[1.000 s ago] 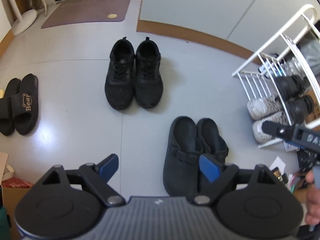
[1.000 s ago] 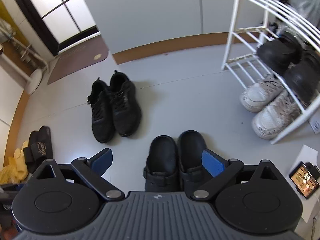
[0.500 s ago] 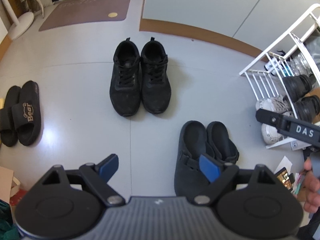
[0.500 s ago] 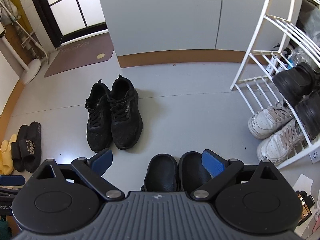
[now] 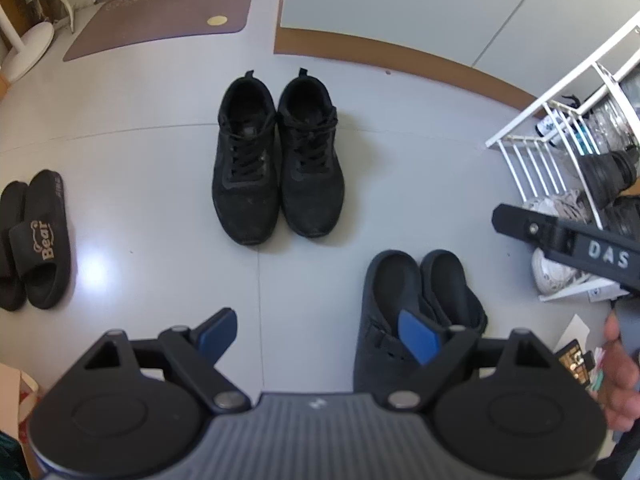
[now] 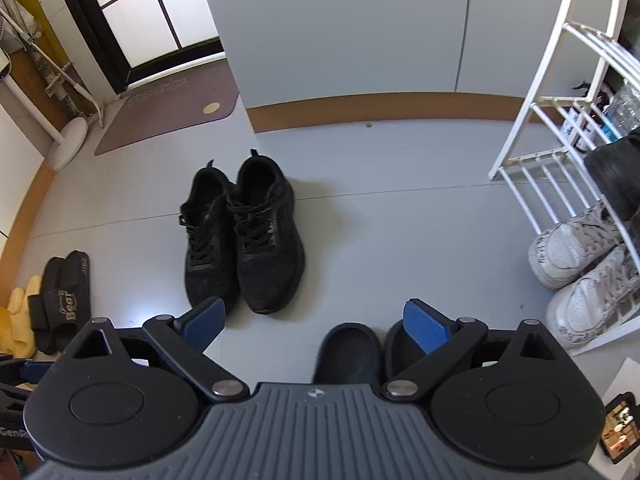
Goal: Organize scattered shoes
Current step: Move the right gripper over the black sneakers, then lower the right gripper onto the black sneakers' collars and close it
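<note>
Black lace-up sneakers [image 5: 277, 160] — paired side by side, toes toward camera

Grey floor [image 5: 120, 128], black sneakers [image 5: 276, 160], black clogs [image 5: 416, 300], black slides [image 5: 36, 240], brown mat [image 5: 160, 12], white rack [image 6: 560, 152]

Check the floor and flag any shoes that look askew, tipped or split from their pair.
Nothing stands out. The black sneakers, black clogs and black slides each sit upright as side-by-side pairs on the floor; white sneakers rest at the rack's base.
</note>
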Demonstrator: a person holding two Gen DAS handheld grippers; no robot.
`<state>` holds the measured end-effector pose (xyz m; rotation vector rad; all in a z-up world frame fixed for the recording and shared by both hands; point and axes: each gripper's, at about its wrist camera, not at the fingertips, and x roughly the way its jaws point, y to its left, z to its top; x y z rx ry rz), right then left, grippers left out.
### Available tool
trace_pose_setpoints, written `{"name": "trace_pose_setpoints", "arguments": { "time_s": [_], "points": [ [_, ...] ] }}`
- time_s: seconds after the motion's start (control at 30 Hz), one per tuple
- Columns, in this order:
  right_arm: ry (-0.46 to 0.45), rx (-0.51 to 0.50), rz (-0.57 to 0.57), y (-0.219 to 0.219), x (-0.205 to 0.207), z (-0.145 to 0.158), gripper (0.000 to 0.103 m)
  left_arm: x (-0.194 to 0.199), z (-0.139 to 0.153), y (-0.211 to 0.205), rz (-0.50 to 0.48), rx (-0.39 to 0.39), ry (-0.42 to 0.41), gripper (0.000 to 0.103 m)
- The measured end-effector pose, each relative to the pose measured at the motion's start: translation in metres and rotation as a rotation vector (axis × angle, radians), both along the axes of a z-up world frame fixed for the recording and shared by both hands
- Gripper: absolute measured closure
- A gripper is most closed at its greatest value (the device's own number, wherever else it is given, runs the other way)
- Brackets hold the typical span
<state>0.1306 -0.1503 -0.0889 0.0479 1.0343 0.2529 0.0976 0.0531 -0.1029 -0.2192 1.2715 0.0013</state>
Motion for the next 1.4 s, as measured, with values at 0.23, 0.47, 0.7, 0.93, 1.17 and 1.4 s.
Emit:
{"name": "trace_pose_setpoints", "arguments": {
  "time_s": [0.23,0.47,0.7,0.93,1.17,1.4],
  "points": [
    [-0.003,0.022,0.059,0.017,0.004,-0.007,0.009,0.008,0.002,0.016,0.023,-0.049,0.002,0.013],
    [-0.007,0.052,0.057,0.034,0.018,-0.01,0.011,0.015,0.011,0.036,0.092,-0.059,-0.021,0.013],
    [-0.05,0.071,0.052,0.042,0.023,-0.015,0.011,0.016,0.02,0.045,0.091,-0.063,-0.042,0.014],
    [-0.067,0.094,0.072,0.043,0.022,-0.021,0.015,0.019,0.024,0.058,0.122,-0.064,-0.064,0.016],
    [-0.097,0.11,0.115,0.053,0.028,-0.043,0.045,0.021,0.031,0.068,0.138,-0.077,-0.082,0.016],
    [-0.138,0.116,0.112,0.07,0.036,-0.054,0.048,0.017,0.029,0.073,0.158,-0.074,-0.089,0.016]
  ]
}}
